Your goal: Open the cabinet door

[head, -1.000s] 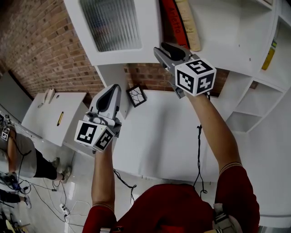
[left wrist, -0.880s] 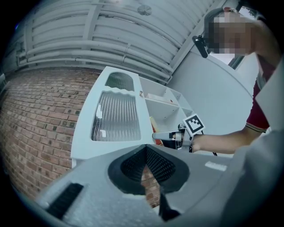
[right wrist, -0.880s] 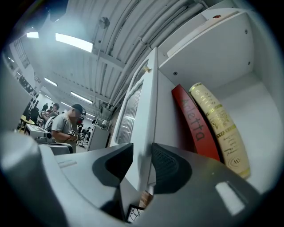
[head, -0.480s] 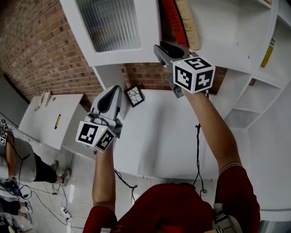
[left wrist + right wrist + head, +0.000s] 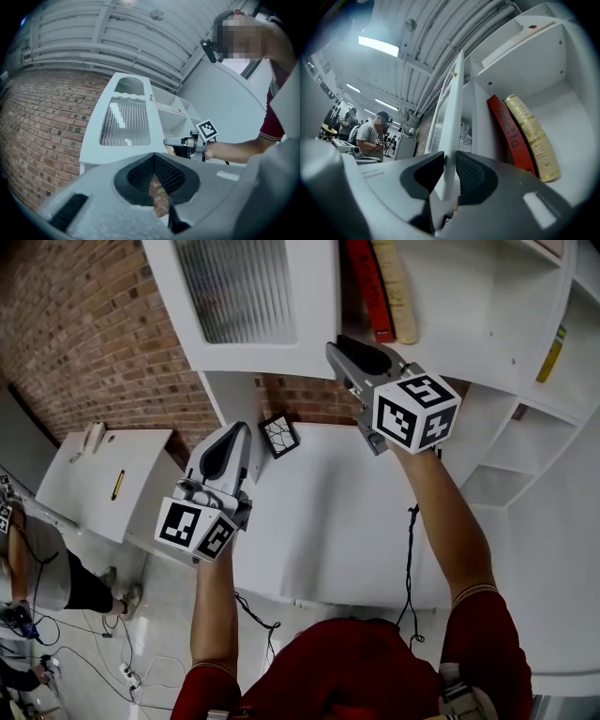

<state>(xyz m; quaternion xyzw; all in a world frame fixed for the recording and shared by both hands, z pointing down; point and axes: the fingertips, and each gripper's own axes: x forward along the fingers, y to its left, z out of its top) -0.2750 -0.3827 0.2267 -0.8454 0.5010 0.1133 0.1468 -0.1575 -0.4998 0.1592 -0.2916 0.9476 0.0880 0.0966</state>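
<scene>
The white cabinet door (image 5: 244, 296) with a ribbed glass pane hangs above the table and stands slightly ajar. My right gripper (image 5: 339, 352) is at its free edge. In the right gripper view the door's edge (image 5: 452, 140) runs between the two pads, and my right gripper (image 5: 449, 176) is closing with both pads against it. My left gripper (image 5: 232, 432) is held below the door, shut, with nothing in it. In the left gripper view my left gripper (image 5: 153, 161) points up at the door (image 5: 125, 123), and the right gripper (image 5: 171, 141) shows at the door's lower corner.
Inside the cabinet stand a red book (image 5: 367, 282) and a tan book (image 5: 398, 287). Open white shelves (image 5: 525, 427) lie to the right. Below are a white table (image 5: 319, 521) with a small framed square (image 5: 279, 437) and a low white cabinet (image 5: 103, 479). A brick wall is behind.
My right gripper has shifted slightly to the right along with the door's edge. The left gripper has stayed where it was.
</scene>
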